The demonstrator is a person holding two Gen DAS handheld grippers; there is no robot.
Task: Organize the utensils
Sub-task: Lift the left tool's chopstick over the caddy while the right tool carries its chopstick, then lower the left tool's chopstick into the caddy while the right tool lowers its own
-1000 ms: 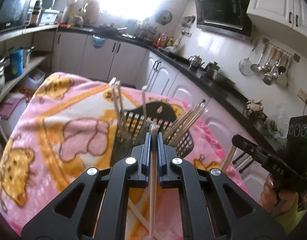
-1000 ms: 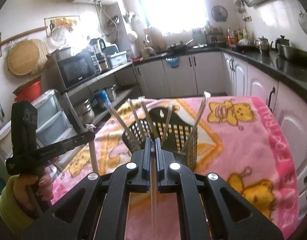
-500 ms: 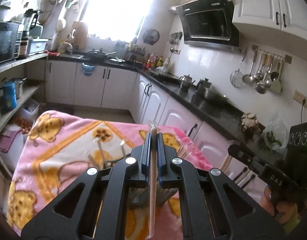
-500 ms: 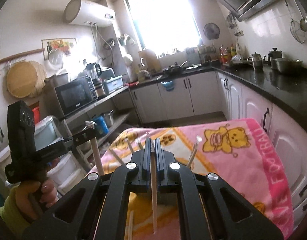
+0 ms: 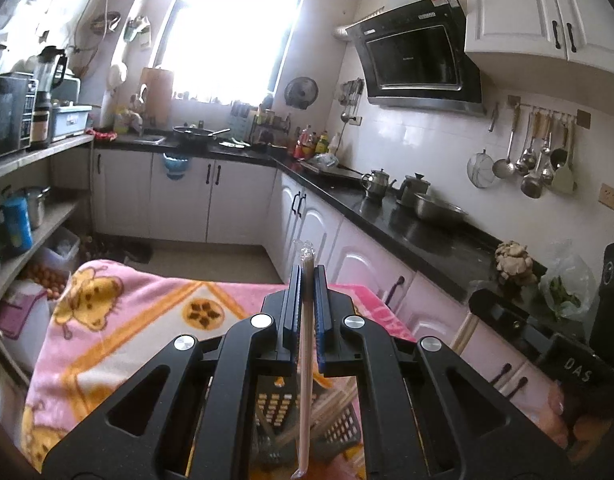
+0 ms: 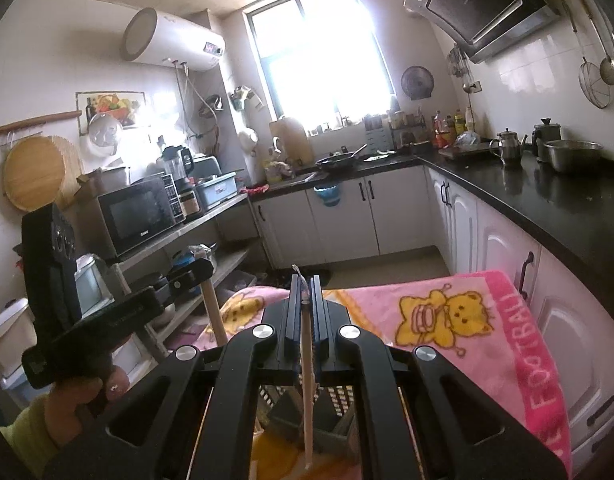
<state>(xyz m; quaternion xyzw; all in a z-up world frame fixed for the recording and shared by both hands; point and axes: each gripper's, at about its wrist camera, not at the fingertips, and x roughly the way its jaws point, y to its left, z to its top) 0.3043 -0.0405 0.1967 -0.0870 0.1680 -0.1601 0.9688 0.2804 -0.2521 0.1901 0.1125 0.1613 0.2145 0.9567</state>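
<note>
One pink blanket (image 6: 487, 320) covers the table in a kitchen

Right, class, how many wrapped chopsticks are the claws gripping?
2. One wrapped chopstick is clamped in the left claw, the other in the right claw. The basket beneath may hide more.

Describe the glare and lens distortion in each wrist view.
Left wrist view: the window is blown out white and the cabinets bow from fisheye. Right wrist view: the window glares the same way and the counter curves.
</note>
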